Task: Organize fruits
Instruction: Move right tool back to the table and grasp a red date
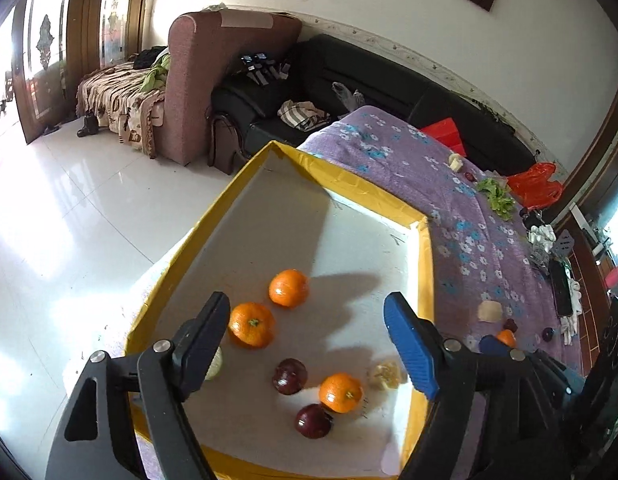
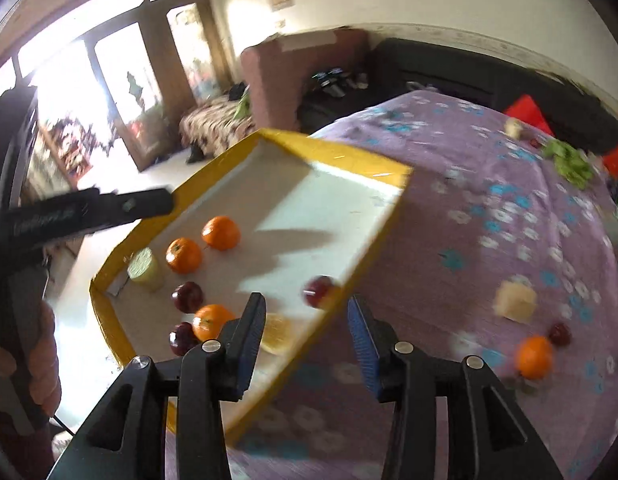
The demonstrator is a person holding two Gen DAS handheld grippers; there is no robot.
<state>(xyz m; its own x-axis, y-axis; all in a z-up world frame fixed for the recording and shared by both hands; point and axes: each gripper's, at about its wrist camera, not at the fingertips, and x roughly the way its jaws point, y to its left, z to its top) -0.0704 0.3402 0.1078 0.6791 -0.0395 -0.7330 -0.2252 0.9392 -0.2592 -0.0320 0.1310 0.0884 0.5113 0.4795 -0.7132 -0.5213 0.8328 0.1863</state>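
- Covering the work surface, a purple fleece cloth with white and blue flowers (image 2: 489, 208) carries the shallow yellow-rimmed tray with a white floor (image 1: 213, 216) at its left edge.
- Tray contents, left wrist view: three round oranges (image 1: 252, 325), two dark red plums (image 1: 290, 376) and a pale peeled fruit piece (image 1: 385, 375). The right wrist view adds a pale green cut fruit (image 2: 145, 270) in the near-left corner and a third plum (image 2: 319, 292), blurred, at the right wall.
- Remaining on the cloth, right wrist view: one pale yellow fruit chunk (image 2: 515, 302), one orange (image 2: 533, 357), one dark plum (image 2: 559, 334). A further pale piece, a small dark fruit and green leaves lie at the far edge.
- Judged progress: more than half loaded; the loose fruit remains.
- Left gripper (image 1: 307, 332): jaws apart, nothing between them, above the tray.
- Right gripper (image 2: 307, 344): jaws apart, empty, over the tray's right wall.
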